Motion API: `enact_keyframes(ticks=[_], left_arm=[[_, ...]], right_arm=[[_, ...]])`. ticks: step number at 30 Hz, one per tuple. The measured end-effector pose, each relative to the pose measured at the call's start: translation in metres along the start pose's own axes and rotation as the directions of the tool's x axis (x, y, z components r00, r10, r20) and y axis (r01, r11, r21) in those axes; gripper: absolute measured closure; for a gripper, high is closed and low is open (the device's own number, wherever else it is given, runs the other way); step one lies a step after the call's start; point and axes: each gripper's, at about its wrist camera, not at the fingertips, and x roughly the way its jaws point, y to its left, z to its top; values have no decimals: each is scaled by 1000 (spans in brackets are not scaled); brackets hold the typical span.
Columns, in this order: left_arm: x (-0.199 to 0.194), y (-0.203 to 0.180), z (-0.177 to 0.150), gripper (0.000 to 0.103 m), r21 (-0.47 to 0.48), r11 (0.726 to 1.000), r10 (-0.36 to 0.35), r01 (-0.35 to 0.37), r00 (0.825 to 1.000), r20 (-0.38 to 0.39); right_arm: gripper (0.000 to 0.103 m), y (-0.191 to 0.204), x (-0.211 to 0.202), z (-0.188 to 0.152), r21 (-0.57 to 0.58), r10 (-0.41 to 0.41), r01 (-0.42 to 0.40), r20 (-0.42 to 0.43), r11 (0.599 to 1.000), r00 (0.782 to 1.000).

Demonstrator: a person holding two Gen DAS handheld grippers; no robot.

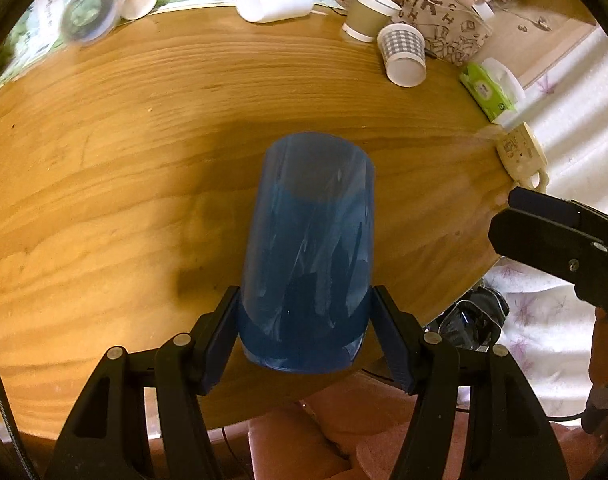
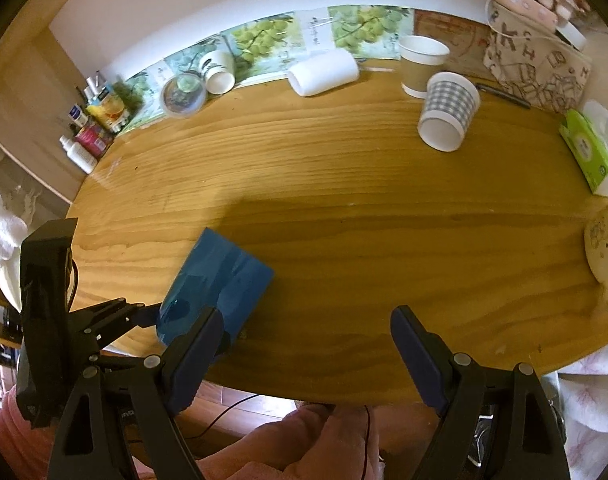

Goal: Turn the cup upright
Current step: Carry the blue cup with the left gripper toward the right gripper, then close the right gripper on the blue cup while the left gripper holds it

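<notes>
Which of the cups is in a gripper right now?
The blue cup, clamped at one end by the left gripper. The checked cup and brown cup sit far back, untouched.

left gripper (image 1: 304, 332): fingers clamped both sides of its load | right gripper (image 2: 306, 360): fingers spread, holding nothing

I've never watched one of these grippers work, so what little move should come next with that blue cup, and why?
Probably a wrist turn by the left gripper to bring the blue cup upright over the wooden table. Its fingers already clamp the cup near one end, and the right wrist view shows the cup tilted above the tabletop. The right gripper is open and holds nothing.
</notes>
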Motion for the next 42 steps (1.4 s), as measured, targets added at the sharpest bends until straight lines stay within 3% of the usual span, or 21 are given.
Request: enact_keyframes(ticks=[9,13,17,27,35,42], left_arm=[[3,-6,7,35,34,999,13,-12,1000,-23],[2,-6,8,33,42,999,8,-7,999,-40],[0,-8,10,21,52,998,25,-23,998,-49],[-10,-11,3,21,85,995,57,-51,996,-64],[-21,-9,-2,21,78,995,69,-65,996,-51],[-32,-4,-9,21,65,996,68,-65,997,-35]], right_arm=[[17,-10,7,3,68,6,-5,-18,998,1000],[17,-14,9,5,112,45,-42,-26,993,999],[17,-16,14,7,137,81,-75,-40,988,996],[17,-16,30,8,214,199,-179,-77,960,977],[17,-13,48,17,275,300,-264,-99,925,949],[17,-9,69,19,371,411,-339,-134,864,901]])
